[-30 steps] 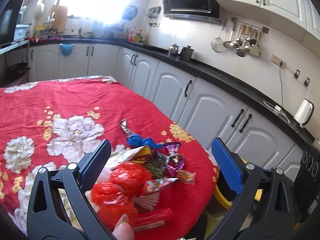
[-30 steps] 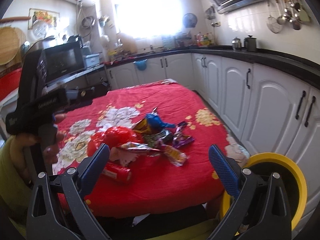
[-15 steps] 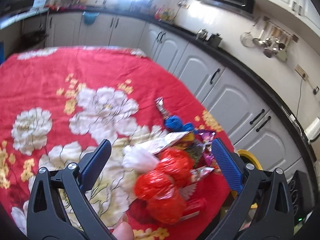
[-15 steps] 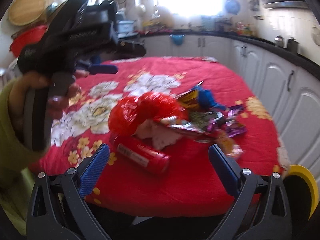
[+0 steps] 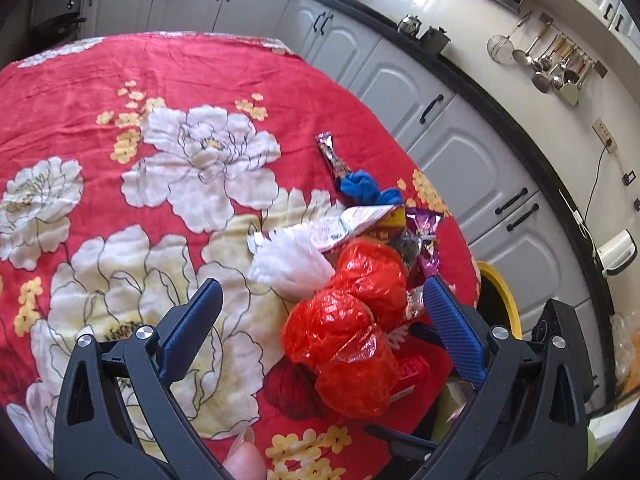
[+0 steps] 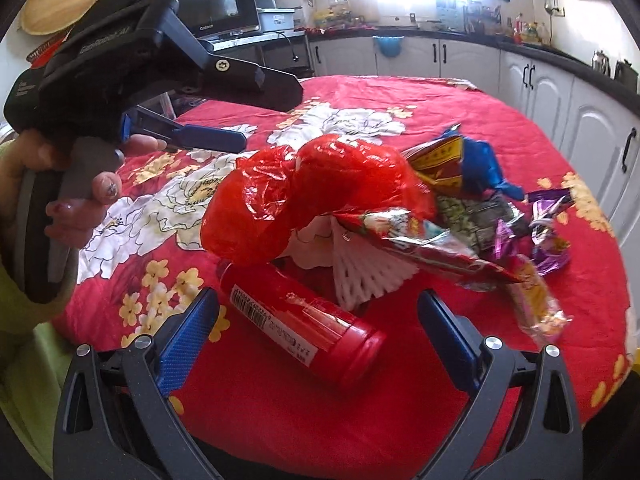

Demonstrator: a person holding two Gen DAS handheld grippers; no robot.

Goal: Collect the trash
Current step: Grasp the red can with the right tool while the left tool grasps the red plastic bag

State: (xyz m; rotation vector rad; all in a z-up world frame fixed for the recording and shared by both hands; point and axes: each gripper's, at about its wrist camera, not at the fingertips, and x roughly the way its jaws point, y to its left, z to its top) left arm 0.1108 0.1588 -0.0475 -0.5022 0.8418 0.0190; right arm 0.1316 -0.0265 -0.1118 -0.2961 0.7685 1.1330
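A heap of trash lies near the edge of a table with a red flowered cloth [image 5: 120, 80]. It holds a crumpled red plastic bag [image 5: 352, 320] [image 6: 304, 192], a red cylindrical tube [image 6: 304, 324], white tissue [image 5: 288, 264], a blue wad [image 5: 364, 190] and several foil snack wrappers [image 6: 420, 244]. My left gripper [image 5: 320, 316] is open above the red bag; it also shows in the right wrist view [image 6: 256, 116]. My right gripper [image 6: 316, 324] is open, its fingers either side of the red tube.
A yellow-rimmed bin [image 5: 500, 304] stands on the floor beside the table edge. White kitchen cabinets [image 5: 460, 160] with a black counter run behind. A lone wrapper [image 5: 332, 156] lies apart from the heap. A microwave [image 6: 220, 4] sits at the back.
Both grippers have moved closer to and lower over the heap. The left tilted down over the red bag; the right closed in on the red tube. Both stay open.
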